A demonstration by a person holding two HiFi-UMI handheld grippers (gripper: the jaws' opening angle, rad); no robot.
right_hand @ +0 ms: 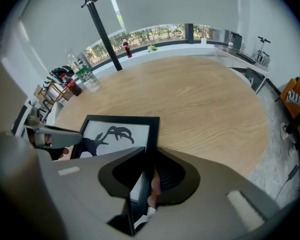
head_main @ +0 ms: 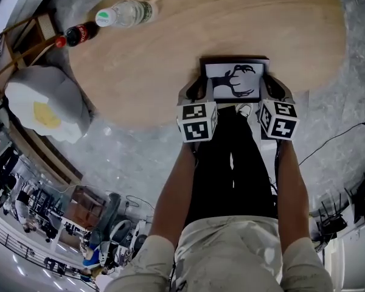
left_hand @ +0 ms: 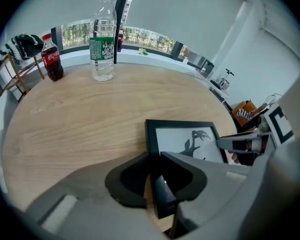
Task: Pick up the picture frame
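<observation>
Pinching the picture frame [head_main: 234, 81] at the table [head_main: 170, 53] edge; left gripper [left_hand: 154, 156] on its left rail; right gripper [right_hand: 151, 151] opposite

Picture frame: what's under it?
The wooden tabletop shows beyond the far edge and both sides of the picture frame, so wood lies beneath it. The patch directly underneath is covered by the frame itself. Whether it rests there or is lifted cannot be told.

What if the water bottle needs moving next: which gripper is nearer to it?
Left. The left gripper clamps the left edge of the picture frame, the side toward the water bottle; the right gripper clamps the opposite edge, farther away.
</observation>
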